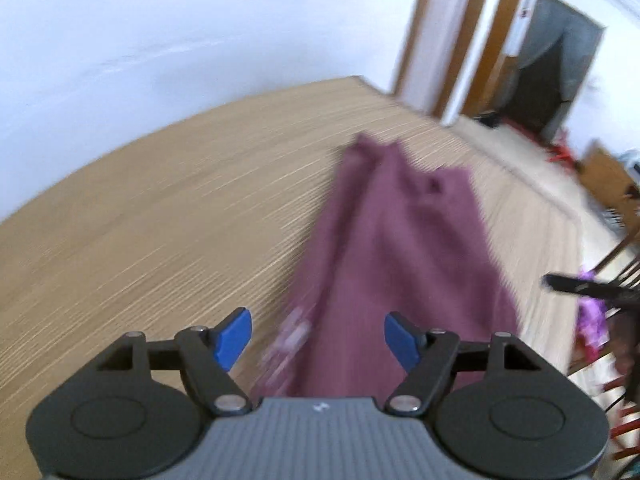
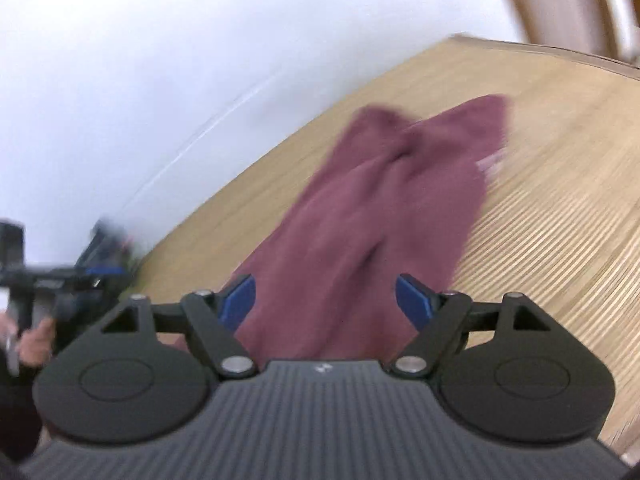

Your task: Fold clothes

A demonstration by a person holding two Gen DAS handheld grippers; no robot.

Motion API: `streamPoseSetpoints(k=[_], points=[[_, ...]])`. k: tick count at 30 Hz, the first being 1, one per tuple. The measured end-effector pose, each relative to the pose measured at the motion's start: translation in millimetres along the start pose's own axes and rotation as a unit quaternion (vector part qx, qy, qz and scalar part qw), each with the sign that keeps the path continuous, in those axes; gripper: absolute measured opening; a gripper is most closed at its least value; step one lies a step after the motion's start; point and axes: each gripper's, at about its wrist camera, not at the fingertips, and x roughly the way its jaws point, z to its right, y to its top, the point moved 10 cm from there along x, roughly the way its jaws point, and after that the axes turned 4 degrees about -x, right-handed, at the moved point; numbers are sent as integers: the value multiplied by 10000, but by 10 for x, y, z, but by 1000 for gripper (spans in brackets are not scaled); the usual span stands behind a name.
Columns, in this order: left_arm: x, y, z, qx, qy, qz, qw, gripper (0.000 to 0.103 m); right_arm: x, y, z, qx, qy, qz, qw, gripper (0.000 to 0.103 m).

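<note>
A maroon garment [image 1: 400, 248] lies in a long bunched strip on the wooden table [image 1: 160, 208]. It also shows in the right wrist view [image 2: 380, 208]. My left gripper [image 1: 318, 338] is open above the garment's near end, its blue fingertips [image 1: 234, 336] wide apart and empty. My right gripper [image 2: 326, 300] is open above the near end too, with nothing between its blue fingertips [image 2: 414, 300]. Both views are blurred by motion. The left gripper appears at the left of the right wrist view [image 2: 80, 276], and the right one at the right of the left wrist view [image 1: 576, 286].
A white wall [image 1: 160, 40] runs along the table's far edge. A doorway [image 1: 552, 60] and wooden chairs [image 1: 612, 256] stand off the table's right side. A bright pink-purple cloth [image 1: 592, 320] lies near the chairs.
</note>
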Motion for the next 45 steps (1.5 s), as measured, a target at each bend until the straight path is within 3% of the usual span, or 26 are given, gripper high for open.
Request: streamPoseSetpoints(k=[2,6,10,14,19,22,25,26,27,30,32,36,39,45], points=[[482,392,221,87,-188,-123,9997,75,136,231,347,215,-358,155,9990,80],[1476,1078,476,374,-21,-447,9983,75,389,682,1042,644,-1071,462,9911,80],[2085,1407,392,259,37,-745,9969,73,576,942,1628,1059,-1217,621,9849,79],[2460,1548,264,46,-163,-932,9955,70,854,1060,2010,1396,-862,497,9852,80],[2871,1639,127,-152,-374,-1182,9922,71,996,1100,2085,1335,-258,532,9893,79],[2926,1668,195,-60,-615,-1020,9929,76,1093,1175,2087,1235,-11,524,9910,79],[2984,1712,275,150,-566,-832,9948,78,1188,1251,2024,1147,162,512,9919,80],[2993,1712,314,259,-544,-767,9952,75,1214,1273,2018,1134,183,523,9920,77],[3001,1708,355,370,-527,-707,9954,60,1246,1286,2033,1129,166,543,9920,74],[2939,1672,437,434,-682,-622,9948,30,1286,1281,2090,1154,154,558,9916,36],[2853,1691,372,168,-871,-568,9944,16,1286,1260,2130,1241,219,555,9905,26],[2524,1811,305,-183,-1246,-302,9916,14,1109,1363,1975,1283,613,819,9864,20],[2020,1931,349,25,-1392,5,9903,14,831,1538,1635,979,1039,1137,9832,19],[482,1861,477,747,-1500,678,9835,13,-2,1626,498,-327,1699,1526,9730,19]])
